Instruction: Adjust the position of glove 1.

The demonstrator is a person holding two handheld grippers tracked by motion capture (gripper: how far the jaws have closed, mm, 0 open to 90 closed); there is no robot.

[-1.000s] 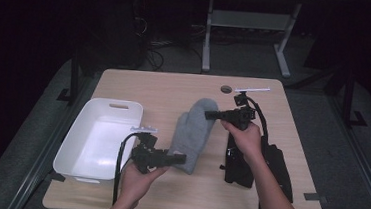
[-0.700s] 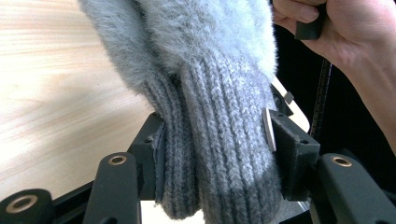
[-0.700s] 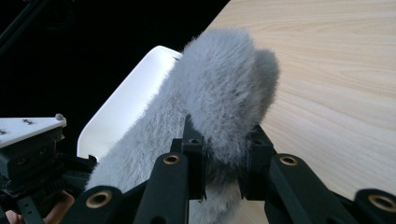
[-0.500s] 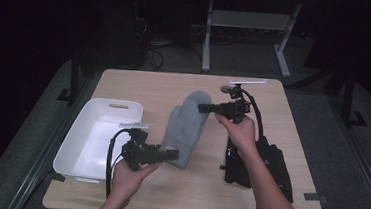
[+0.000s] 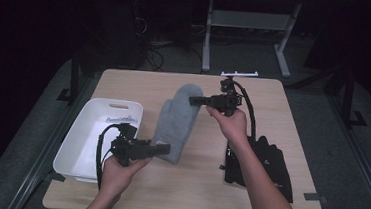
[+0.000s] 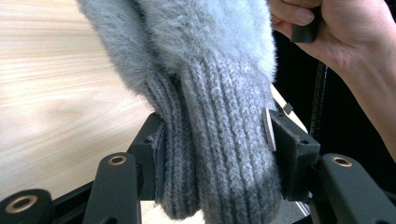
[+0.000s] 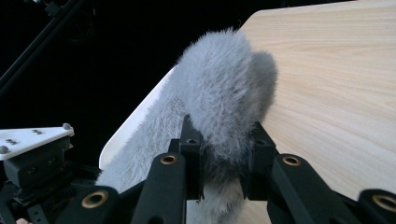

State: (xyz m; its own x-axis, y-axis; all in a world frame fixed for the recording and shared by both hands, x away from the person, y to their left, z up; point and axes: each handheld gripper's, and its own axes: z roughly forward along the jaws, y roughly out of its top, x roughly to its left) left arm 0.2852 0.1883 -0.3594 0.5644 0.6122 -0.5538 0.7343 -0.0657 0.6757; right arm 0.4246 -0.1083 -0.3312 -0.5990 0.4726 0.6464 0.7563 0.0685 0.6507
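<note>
1. Two grippers on one thing from my seat: a grey mitten (image 5: 176, 121), stretched between them over the middle of the tabletop (image 5: 282, 122).
2. Nearest: left gripper (image 5: 162, 149), toward the near-left part of the tabletop. In the left gripper view its jaws are clamped on the mitten's ribbed knit cuff (image 6: 219, 154), pads pressing both sides.
3. Just left of that hand: white bin (image 5: 82, 146) along the left edge. I see something pale lying in it; can't tell what.
4. Near-right: black case (image 5: 269, 164) lying flat, under the right forearm.
5. Farther: right gripper (image 5: 194, 100), past the centre toward the far edge. In the right gripper view its jaws pinch the mitten's fluffy tip (image 7: 224, 102), fur bulging out above the pads.
6. The mitten runs diagonally, cuff near-left, tip far-right. Can't tell how much of it touches the wood.
7. Far edge: a small white bracket (image 5: 239, 74) near the right gripper's cable.
</note>
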